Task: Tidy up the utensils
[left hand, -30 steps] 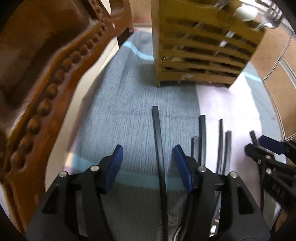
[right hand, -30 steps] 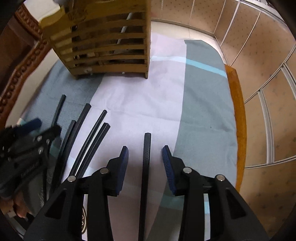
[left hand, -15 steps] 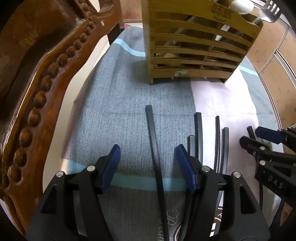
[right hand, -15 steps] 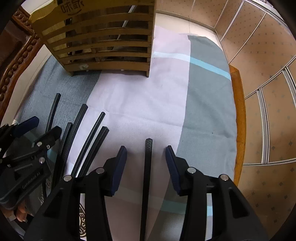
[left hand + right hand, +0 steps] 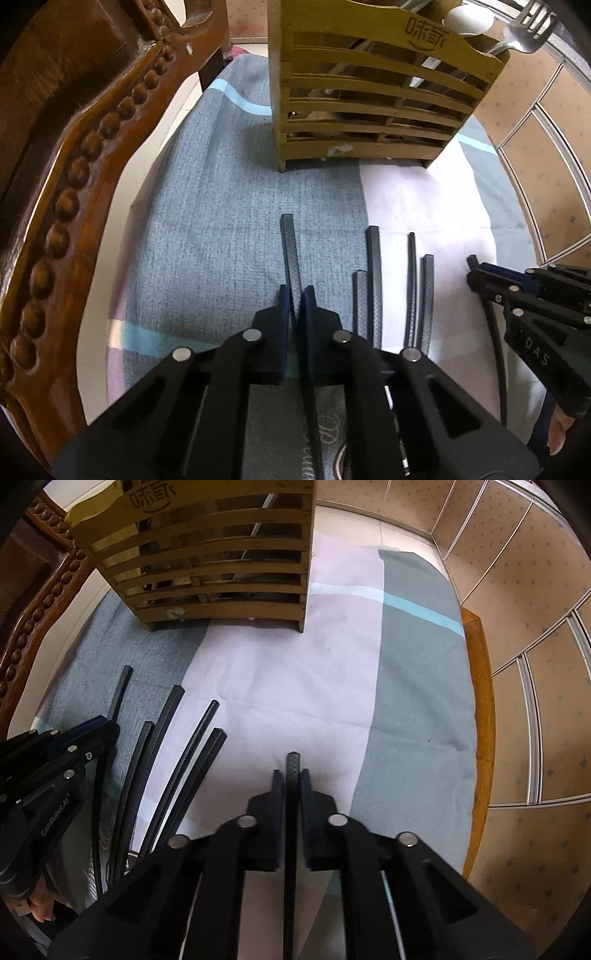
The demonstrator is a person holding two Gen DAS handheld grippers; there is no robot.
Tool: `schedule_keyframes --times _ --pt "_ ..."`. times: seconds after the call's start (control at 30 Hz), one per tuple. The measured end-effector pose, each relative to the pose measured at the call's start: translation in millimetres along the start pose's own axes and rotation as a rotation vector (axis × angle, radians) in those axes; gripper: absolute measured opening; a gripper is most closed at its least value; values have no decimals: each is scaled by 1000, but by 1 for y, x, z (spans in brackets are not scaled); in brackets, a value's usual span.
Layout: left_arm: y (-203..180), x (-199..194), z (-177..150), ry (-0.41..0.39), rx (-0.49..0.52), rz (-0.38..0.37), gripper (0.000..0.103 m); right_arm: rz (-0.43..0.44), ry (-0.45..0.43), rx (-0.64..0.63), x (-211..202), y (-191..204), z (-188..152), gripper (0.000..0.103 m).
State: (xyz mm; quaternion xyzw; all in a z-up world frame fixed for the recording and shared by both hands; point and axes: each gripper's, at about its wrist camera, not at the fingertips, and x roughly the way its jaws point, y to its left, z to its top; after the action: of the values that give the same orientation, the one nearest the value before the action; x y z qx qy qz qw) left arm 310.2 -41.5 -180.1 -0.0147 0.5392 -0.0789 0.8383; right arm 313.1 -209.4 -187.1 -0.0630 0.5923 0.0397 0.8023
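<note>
Left gripper just squeezed tight on a long thin black chopstick. Right gripper just squeezed tight on another black chopstick. Four more black sticks between them, flat on grey-and-pink cloth. Open cloth ahead. Slatted wooden utensil box beyond, top cut off. Carved brown chair close on left.

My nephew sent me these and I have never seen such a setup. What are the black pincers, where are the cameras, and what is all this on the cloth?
No robot here: a person holds a hand-operated claw in each hand, with a camera on each looking along its fingers. One picture is from the left claw, the other from the right claw. Both have just closed, each on one black chopstick: the left chopstick and the right chopstick. More chopsticks lie on the cloth. Behind stands a slatted wooden holder with a fork.
</note>
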Motion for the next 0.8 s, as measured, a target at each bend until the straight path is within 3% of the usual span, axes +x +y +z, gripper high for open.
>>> schedule_keyframes --times 0.17,0.37,0.8 --pt "-3 -2 -5 -20 -1 -23 6 10 -4 9 -2 -4 -1 7" --pt "-8 -33 -8 -91 1 -28 6 22 -21 18 -12 -7 -7 7" --pt "-6 -85 -15 -179 16 -119 6 44 -226 52 -86 -15 -23 7"
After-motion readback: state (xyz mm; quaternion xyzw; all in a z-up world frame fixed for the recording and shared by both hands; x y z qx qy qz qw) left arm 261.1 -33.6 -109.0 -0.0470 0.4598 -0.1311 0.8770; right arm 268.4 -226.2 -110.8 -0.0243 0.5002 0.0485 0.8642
